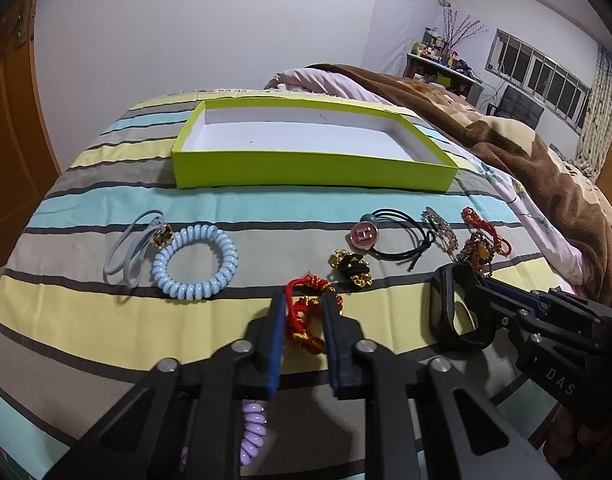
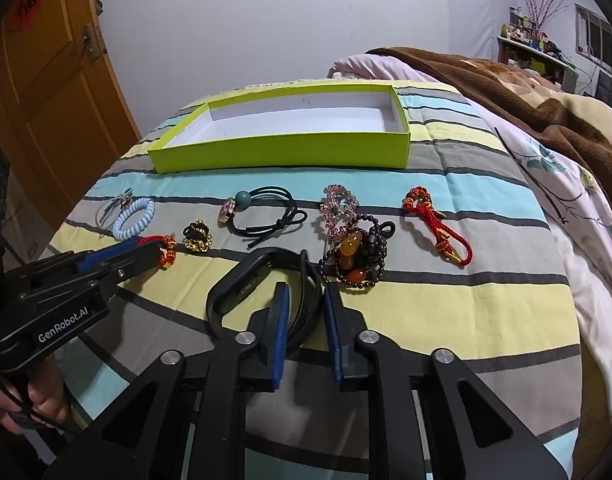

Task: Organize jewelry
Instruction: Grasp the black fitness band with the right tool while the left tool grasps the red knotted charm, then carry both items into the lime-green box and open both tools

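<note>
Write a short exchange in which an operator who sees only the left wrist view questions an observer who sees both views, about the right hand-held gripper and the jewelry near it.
Operator: Is the right hand-held gripper clamped on the black band?
Observer: No. In the right wrist view, the right hand-held gripper straddles one strap of the black band. Its jaws are apart, with a gap showing beside the strap.
Operator: What lies just past that gripper? It blocks my view there.
Observer: A dark bead bracelet with amber pieces lies just beyond the fingertips. Its far edge rests against a pink crystal piece.
</note>
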Motion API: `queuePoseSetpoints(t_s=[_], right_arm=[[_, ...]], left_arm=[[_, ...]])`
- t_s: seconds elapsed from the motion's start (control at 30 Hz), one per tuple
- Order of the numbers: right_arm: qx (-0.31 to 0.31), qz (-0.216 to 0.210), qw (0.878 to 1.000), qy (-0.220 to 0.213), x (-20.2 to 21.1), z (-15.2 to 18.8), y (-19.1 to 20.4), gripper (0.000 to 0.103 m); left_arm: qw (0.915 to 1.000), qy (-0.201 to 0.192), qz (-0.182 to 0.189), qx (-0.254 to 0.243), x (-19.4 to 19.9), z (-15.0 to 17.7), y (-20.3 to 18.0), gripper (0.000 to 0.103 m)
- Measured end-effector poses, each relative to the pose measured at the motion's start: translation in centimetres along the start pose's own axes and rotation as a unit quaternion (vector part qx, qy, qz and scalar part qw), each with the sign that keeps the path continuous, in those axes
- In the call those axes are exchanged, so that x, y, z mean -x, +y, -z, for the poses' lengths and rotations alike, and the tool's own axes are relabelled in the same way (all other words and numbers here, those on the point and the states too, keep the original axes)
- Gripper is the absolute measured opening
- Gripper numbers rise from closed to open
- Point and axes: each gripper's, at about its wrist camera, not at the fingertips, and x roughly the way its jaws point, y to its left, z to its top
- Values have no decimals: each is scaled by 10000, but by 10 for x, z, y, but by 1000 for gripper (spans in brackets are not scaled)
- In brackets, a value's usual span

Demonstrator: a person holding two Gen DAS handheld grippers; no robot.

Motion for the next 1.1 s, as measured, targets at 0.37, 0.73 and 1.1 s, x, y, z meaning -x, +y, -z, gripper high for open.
queuePoseSetpoints(t_s=[0.37,0.73,1.1], right_arm=[[-38,-74,9999,-135,13,1,-1,10],[51,-69,9991,-420,36,-6,5,10],[236,-25,9976,-651,40,-38,2,10]], left_arm=[[9998,-207,15,62,15,-2,3,9],[9987,-513,27,11,41,-10,-1,9],[9967,-777,-85,-211,44,-45,-3,9]])
